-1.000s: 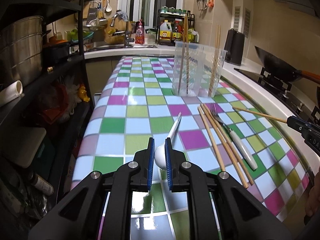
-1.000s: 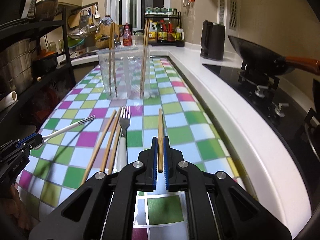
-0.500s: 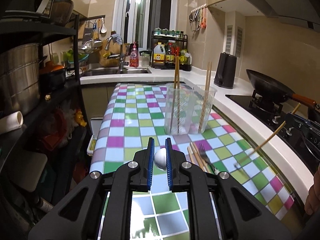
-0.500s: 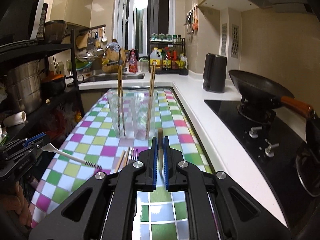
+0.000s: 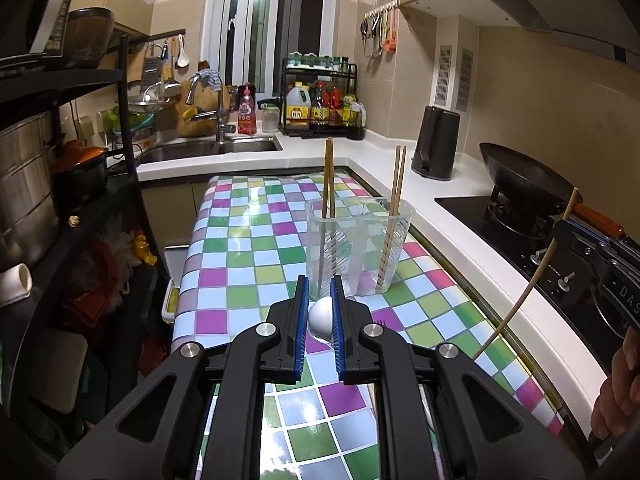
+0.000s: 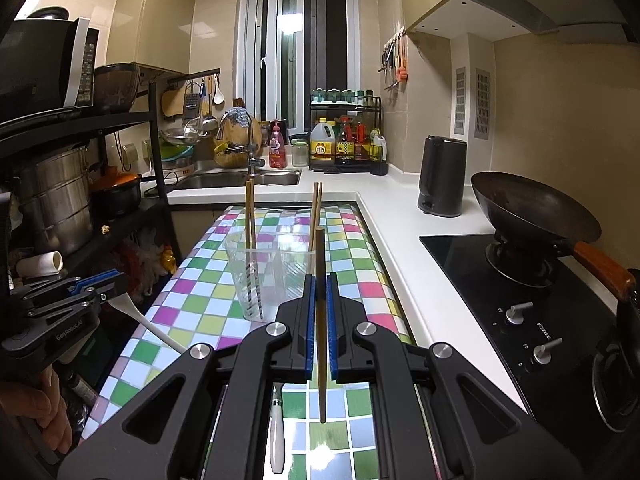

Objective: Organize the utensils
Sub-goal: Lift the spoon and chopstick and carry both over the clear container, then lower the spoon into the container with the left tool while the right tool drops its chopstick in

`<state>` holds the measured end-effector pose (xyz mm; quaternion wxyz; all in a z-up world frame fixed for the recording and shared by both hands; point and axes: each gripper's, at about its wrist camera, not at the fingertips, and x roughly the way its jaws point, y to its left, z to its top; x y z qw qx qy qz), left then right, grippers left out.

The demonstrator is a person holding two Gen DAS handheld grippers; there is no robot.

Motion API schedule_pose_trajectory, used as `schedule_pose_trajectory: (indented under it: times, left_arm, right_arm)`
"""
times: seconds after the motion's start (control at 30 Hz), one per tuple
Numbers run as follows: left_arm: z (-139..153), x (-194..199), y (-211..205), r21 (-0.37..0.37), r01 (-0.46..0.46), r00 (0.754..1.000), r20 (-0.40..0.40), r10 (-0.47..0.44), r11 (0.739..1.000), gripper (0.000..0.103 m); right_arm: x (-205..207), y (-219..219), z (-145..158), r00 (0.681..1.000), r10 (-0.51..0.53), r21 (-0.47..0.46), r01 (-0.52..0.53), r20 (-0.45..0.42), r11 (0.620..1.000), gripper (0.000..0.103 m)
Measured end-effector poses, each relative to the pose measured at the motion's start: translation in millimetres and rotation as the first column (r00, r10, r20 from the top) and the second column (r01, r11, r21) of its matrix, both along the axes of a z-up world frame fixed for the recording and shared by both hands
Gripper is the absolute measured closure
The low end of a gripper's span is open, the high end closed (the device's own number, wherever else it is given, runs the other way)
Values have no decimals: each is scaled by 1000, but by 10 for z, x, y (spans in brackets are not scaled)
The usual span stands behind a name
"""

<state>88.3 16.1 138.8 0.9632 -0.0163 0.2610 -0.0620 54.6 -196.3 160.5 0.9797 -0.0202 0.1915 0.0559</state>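
Note:
My left gripper [image 5: 320, 316] is shut on a white spoon [image 5: 321, 314], held above the checkered table; in the right wrist view the spoon's handle [image 6: 148, 326] hangs down from it. My right gripper [image 6: 319, 304] is shut on a wooden chopstick [image 6: 320, 272], held nearly upright; it also shows in the left wrist view [image 5: 524, 292]. A clear plastic utensil holder [image 5: 360, 248] stands on the table ahead with chopsticks in its left [image 5: 329, 176] and right [image 5: 399, 176] compartments. It also shows in the right wrist view [image 6: 272, 276].
A white-handled fork [image 6: 277, 432] lies on the checkered table [image 5: 240, 272] below my right gripper. A wok [image 6: 532, 216] sits on the stove at right, a black kettle [image 6: 442, 176] on the counter. A black shelf rack [image 5: 60, 200] stands at left, the sink [image 5: 208, 146] behind.
Both grippers have risen from the table with the spoon and the chopstick. The chopstick has tilted to nearly upright. The holder is now closer and lower in both views.

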Motion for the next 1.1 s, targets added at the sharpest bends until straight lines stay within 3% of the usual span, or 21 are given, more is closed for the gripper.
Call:
schedule_pose_trajectory:
  times: [0.53,0.87,1.1]
  left_arm:
    - [465,492,20,34,12,994,-110,-8,999,92]
    - [1183,957,217,4,36,993,-113,-36,999,92]
    - [1484,1407,179,19,39,995,-90,-38,999,92]
  right_arm:
    - [415,98,503,998,48,11,-49,39,999,97]
    - [830,294,1198,987,112,9,-114,118,993,97]
    - [1247,444,1311,983,132,-9,-132,131,991,97]
